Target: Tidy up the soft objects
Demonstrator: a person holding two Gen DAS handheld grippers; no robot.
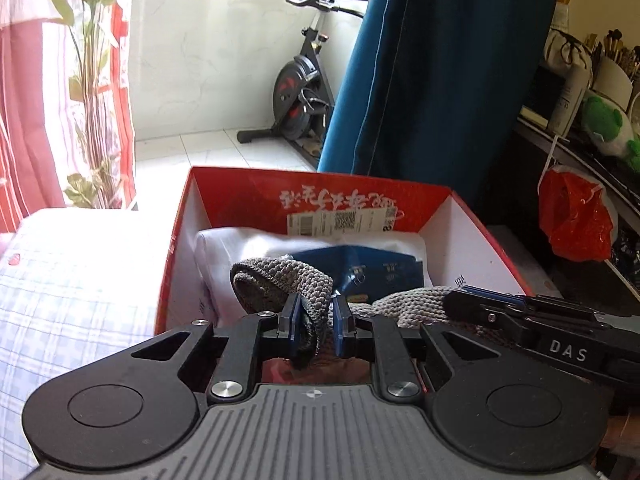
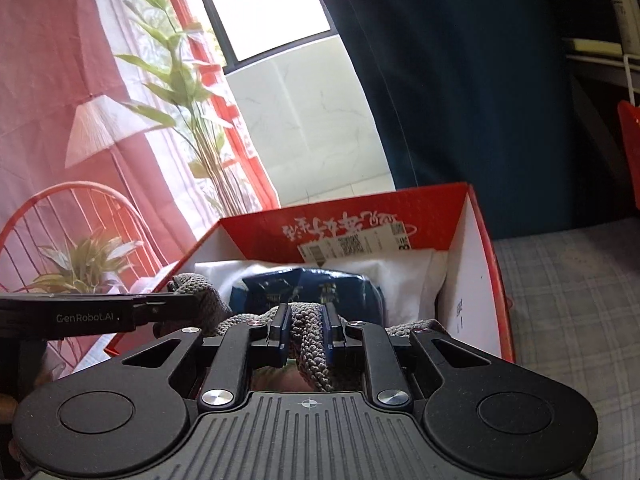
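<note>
A grey knitted cloth (image 1: 280,280) hangs between both grippers, just over the near edge of a red cardboard box (image 1: 248,188). My left gripper (image 1: 316,318) is shut on one end of it. My right gripper (image 2: 306,330) is shut on the other end of the knitted cloth (image 2: 308,340) and shows in the left wrist view as a black bar (image 1: 520,312) at the right. Inside the red box (image 2: 400,212) lie a white bundle (image 1: 224,248) and a blue packet (image 1: 380,268). The cloth's underside is hidden.
The box sits on a checked bedsheet (image 1: 60,300). Behind it hang a dark blue curtain (image 1: 440,80) and a pink curtain (image 2: 60,60), with a plant (image 2: 180,80). An exercise bike (image 1: 300,92) stands at the back. A cluttered shelf (image 1: 580,112) with a red bag (image 1: 576,216) is on the right.
</note>
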